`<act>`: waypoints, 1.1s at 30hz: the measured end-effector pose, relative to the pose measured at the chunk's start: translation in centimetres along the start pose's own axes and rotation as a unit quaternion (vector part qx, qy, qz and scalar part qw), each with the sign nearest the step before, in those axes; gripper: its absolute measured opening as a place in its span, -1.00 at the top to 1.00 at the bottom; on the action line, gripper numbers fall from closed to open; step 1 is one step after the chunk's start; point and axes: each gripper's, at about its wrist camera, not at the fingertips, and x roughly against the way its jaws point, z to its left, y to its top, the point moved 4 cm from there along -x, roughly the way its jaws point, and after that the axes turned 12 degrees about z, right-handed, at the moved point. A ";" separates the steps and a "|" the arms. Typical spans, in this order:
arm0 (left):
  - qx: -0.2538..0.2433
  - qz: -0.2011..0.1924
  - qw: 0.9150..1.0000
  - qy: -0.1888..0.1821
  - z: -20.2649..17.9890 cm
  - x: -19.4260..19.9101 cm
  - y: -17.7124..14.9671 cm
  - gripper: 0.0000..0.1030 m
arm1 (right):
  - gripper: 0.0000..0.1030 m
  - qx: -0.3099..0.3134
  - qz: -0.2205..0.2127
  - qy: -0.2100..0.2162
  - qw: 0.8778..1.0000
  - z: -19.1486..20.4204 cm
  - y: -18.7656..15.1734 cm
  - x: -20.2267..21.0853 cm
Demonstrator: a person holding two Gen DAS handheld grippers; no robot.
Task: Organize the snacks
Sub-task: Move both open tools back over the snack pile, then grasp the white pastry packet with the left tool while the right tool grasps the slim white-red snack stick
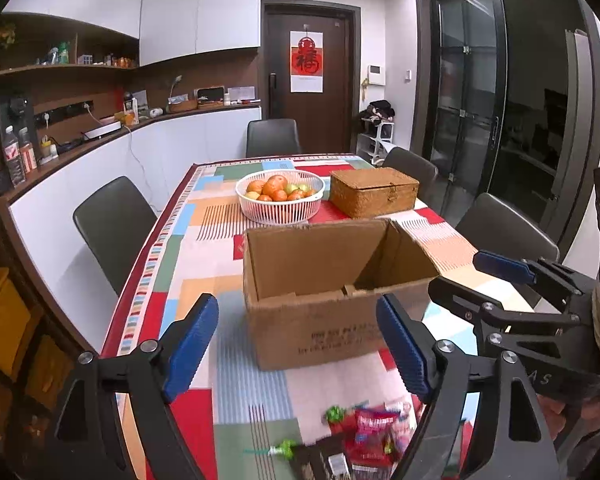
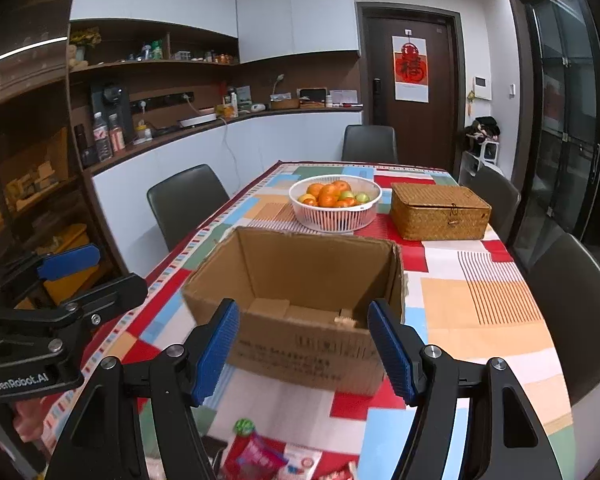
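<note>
A loose pile of snack packets (image 1: 374,438) lies at the bottom centre of both views, on the patterned tablecloth (image 1: 204,248) near the table's front edge. Just behind it, mid-frame, stands an open cardboard box (image 1: 320,296), flaps up, inside bare. Bare cloth surrounds the box on both sides. Further back sit a white fruit basket (image 1: 280,200) and a lidded wicker box (image 1: 374,192), well apart from the cardboard box. The left gripper (image 1: 298,346) and right gripper (image 2: 304,350) both hover above the snacks, jaws spread with nothing between them. Dark chairs (image 1: 114,224) line the table's edges.
</note>
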 end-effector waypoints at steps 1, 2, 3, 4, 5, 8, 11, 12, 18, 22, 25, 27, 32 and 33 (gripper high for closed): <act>-0.003 0.001 1.000 0.001 -0.1 0.3 -0.5 -0.59 | -0.31 0.000 0.001 0.003 1.000 0.2 -0.3 0.3; -0.005 0.002 1.000 0.003 -0.1 0.6 -1.0 -0.59 | -0.31 0.001 0.003 0.006 1.000 0.4 -0.7 0.5; -0.006 0.005 1.000 0.005 -0.1 0.9 -1.5 -0.60 | -0.31 0.004 0.005 0.008 1.000 0.7 -1.1 0.7; -0.007 0.007 1.000 0.006 0.0 1.1 -2.0 -0.61 | -0.31 0.008 0.007 0.009 1.000 1.0 -1.4 0.8; -0.010 0.010 1.000 0.007 0.1 1.3 -2.6 -0.62 | -0.31 0.012 0.009 0.010 1.000 1.3 -1.8 0.9; -0.006 0.019 1.000 0.016 0.6 1.7 -4.1 -0.62 | -0.31 0.023 0.023 0.019 0.999 2.3 -2.9 0.8; -0.001 0.032 0.999 0.022 1.2 1.8 -5.9 -0.62 | -0.31 0.035 0.038 0.024 0.998 3.3 -4.0 0.6; -0.003 0.038 0.999 0.023 1.3 1.8 -6.5 -0.62 | -0.31 0.039 0.043 0.026 0.998 3.7 -4.4 0.5; -0.012 0.085 0.995 0.050 1.7 1.1 -10.8 -0.62 | -0.31 0.074 0.102 0.036 0.991 5.6 -7.4 -0.9; -0.017 0.123 0.991 0.053 1.7 0.0 -13.5 -0.62 | -0.31 0.084 0.131 0.033 0.987 5.8 -9.5 -1.6; -0.017 0.151 0.987 0.043 1.5 -0.8 -15.3 -0.62 | -0.31 0.085 0.161 0.041 0.982 6.0 -11.4 -2.5; -0.021 0.167 0.985 0.042 1.5 -1.3 -16.2 -0.62 | -0.31 0.086 0.174 0.045 0.980 6.1 -12.4 -2.9; -0.044 0.197 0.978 0.046 1.4 -2.5 -17.9 -0.62 | -0.31 0.096 0.213 0.051 0.971 6.5 -14.9 -4.2; -0.049 0.201 0.977 0.047 1.4 -2.8 -18.1 -0.62 | -0.31 0.098 0.220 0.050 0.969 6.5 -15.2 -4.5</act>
